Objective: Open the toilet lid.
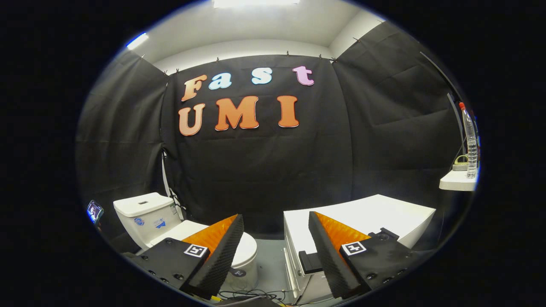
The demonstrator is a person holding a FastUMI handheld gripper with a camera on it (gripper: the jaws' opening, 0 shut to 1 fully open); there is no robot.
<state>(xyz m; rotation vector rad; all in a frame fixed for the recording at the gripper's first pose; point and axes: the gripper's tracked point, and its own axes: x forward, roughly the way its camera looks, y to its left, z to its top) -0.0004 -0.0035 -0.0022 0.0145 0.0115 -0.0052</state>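
Hovering well short of the toilet [149, 221], the gripper [276, 224] holds its jaws wide with nothing between them — the closed toilet lid [246, 249] lies at lower left of the frame, partly behind the left finger. Best to swing left, drop low and hook the lid's front rim from beneath. A white cabinet [384, 217] sits lower right, cables [251, 294] trail on the floor — both worth avoiding.

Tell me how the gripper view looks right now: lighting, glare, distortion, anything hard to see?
Gripper view: bright ceiling light glares overhead; the cloth walls swallow detail; fisheye bends the white cabinet and shelf with its water bottle. The toilet is sharp, its closed lid partly behind the left finger; the gripper is open, holding nothing, fingers dim at their bases.
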